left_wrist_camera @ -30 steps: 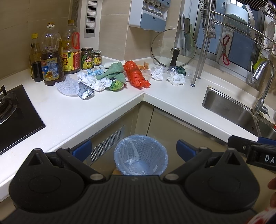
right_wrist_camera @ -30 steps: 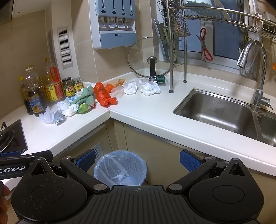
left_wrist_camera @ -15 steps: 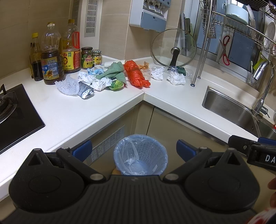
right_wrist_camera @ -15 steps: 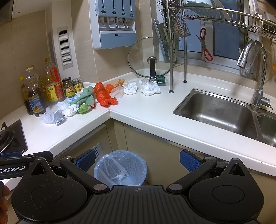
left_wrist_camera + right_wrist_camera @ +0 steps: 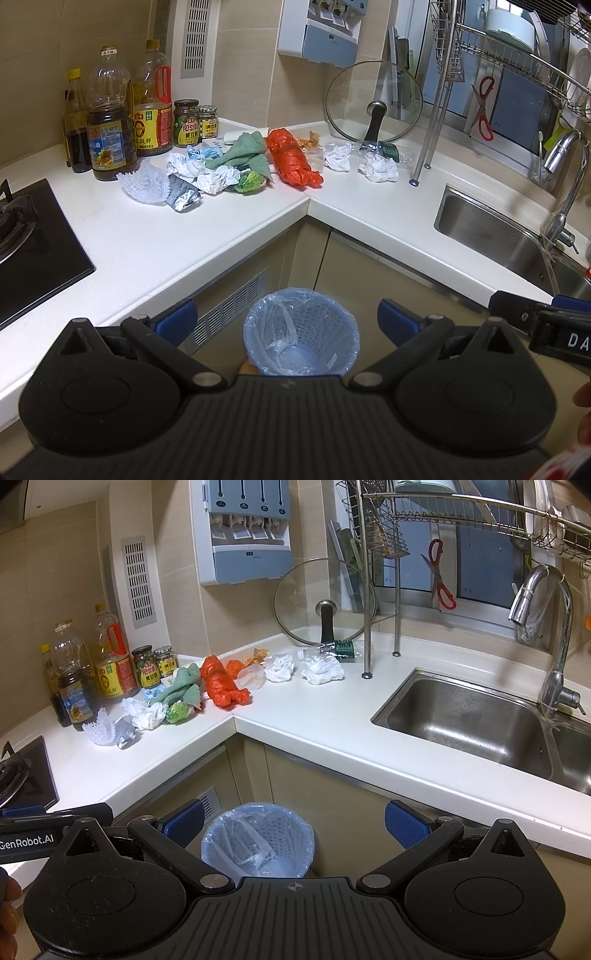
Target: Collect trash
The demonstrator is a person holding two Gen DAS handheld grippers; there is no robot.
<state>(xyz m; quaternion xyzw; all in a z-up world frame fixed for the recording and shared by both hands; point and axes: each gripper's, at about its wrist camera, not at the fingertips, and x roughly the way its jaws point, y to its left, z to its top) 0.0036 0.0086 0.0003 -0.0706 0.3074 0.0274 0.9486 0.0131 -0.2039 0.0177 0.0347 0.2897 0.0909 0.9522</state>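
Trash lies in the counter corner: an orange plastic bag [image 5: 293,158] [image 5: 221,685], a green cloth [image 5: 243,153] [image 5: 181,688], crumpled white paper [image 5: 378,168] [image 5: 321,670], a white foam net [image 5: 144,182] [image 5: 99,728], a foil wrapper [image 5: 183,195] and an empty clear bottle [image 5: 338,650]. A blue-lined bin [image 5: 301,332] [image 5: 258,840] stands on the floor below the corner. My left gripper [image 5: 286,321] is open and empty above the bin. My right gripper [image 5: 293,821] is open and empty above the bin too.
Oil bottles and jars [image 5: 110,122] stand at the back left. A black stove [image 5: 33,243] is at the left. A glass lid [image 5: 373,101] leans on the wall. A steel sink [image 5: 476,720] with faucet [image 5: 554,638] and a dish rack [image 5: 443,513] are at the right.
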